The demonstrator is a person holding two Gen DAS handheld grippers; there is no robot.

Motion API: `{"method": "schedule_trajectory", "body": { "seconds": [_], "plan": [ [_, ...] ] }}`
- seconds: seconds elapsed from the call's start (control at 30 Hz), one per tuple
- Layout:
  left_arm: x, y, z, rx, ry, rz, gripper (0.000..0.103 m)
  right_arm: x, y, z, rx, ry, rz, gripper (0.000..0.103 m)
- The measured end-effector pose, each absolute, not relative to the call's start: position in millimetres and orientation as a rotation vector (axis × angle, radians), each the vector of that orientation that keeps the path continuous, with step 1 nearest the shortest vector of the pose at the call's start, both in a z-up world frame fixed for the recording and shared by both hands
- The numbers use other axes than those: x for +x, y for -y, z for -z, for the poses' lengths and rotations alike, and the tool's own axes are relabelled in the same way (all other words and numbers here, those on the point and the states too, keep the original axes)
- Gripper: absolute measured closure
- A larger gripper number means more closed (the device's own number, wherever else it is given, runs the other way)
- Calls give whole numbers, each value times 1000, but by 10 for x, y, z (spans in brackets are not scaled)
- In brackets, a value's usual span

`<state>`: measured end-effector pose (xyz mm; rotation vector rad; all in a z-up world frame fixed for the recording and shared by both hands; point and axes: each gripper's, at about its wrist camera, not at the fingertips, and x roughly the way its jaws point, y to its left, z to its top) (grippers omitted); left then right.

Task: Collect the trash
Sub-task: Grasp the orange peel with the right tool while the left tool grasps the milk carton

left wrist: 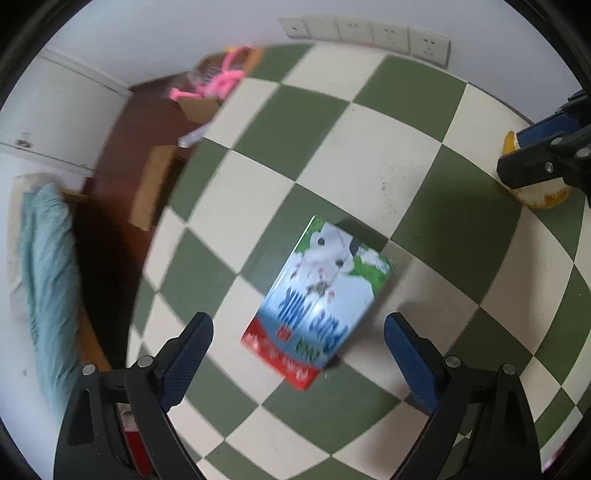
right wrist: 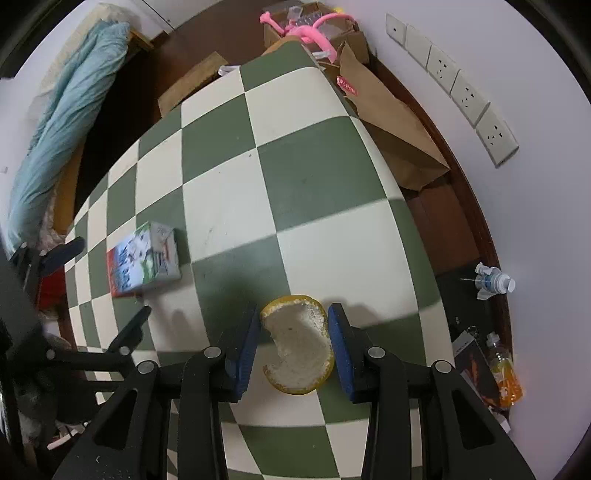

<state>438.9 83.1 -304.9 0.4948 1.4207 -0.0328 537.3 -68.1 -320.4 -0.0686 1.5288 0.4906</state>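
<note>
**Both grippers closing in on table trash**

The right gripper (right wrist: 293,345) has its blue pads on either side of a piece of citrus peel (right wrist: 297,347), pith side up. The pads look to be touching or almost touching the peel's edges, so it reads as pinching the peel, though how firm the hold is cannot be told. The peel sits on the checkered table (right wrist: 314,177), close to the edge nearest the camera.

The left gripper (left wrist: 297,354) is spread wide, with nothing between its pads. A milk carton (left wrist: 319,301) lies flat on the table just ahead of it, its red end reaching into the gap between the fingers but touching neither. Seen from the right wrist, the carton (right wrist: 144,258) is well to the left of the peel, with the left gripper beside it.

Beyond the far right edge of the table stands a brown paper bag (right wrist: 399,140), and further back a cardboard box (right wrist: 314,26) with something pink on it. On the floor right of the table lie a crumpled water bottle (right wrist: 493,282) and an orange drink bottle (right wrist: 506,376).

The step in hand seems to be picking up: peel nearly secured, carton being approached. Next, the left gripper likely needs to advance until the carton's narrow sides sit between the pads, then close; the right needs a sure grip before lifting, since the curved peel could slip or fold.
</note>
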Motion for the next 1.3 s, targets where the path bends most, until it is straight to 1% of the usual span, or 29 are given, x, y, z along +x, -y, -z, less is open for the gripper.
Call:
{"method": "schedule_trajectory", "body": {
  "seconds": [0.17,0.2,0.23,0.27,0.33,0.37,0.53,0.7,0.73,0.77,0.8,0.87,0.97,1.07,1.3],
  "plan": [
    [4540,-863,3135,420,-1454,106,11,5491,587,3284,-85,-1556,-482,63],
    [4556,-873,3129,395,-1453,123,18,5499,570,3312,-88,-1562,-483,63],
    [4558,-883,3120,344,-1465,154,31,5499,570,3312,-88,-1562,-483,63],
    [4538,-891,3110,306,-1474,171,36,5499,565,3320,-89,-1562,-483,63],
    [4507,-915,3087,278,-1467,126,42,5501,567,3325,-89,-1560,-488,63],
    [4487,-939,3096,237,-1482,106,42,5501,572,3325,-86,-1559,-490,63],
    [4366,-1054,3015,16,-1444,-7,43,5473,567,3330,-95,-1558,-501,63],
    [4252,-982,3105,11,-1399,-50,40,5459,517,3369,-134,-1558,-499,57],
    [4231,-986,3105,-16,-1396,-56,42,5448,508,3361,-147,-1548,-502,57],
    [4232,-990,3079,-24,-1392,-68,42,5409,479,3346,-185,-1526,-504,57],
    [4208,-973,3074,-28,-1386,-80,43,5409,479,3346,-185,-1526,-504,57],
    [4187,-934,3051,-24,-1376,-112,45,5361,467,3331,-211,-1492,-495,62],
    [4026,-959,2991,-36,-1350,-190,46,5289,443,3305,-248,-1437,-486,64],
    [3810,-1003,2880,-108,-1323,-286,46,5231,471,3272,-225,-1405,-488,67],
    [3141,-957,2456,-251,-1207,-437,47,4862,562,3045,-172,-1333,-527,67]
  ]
}}
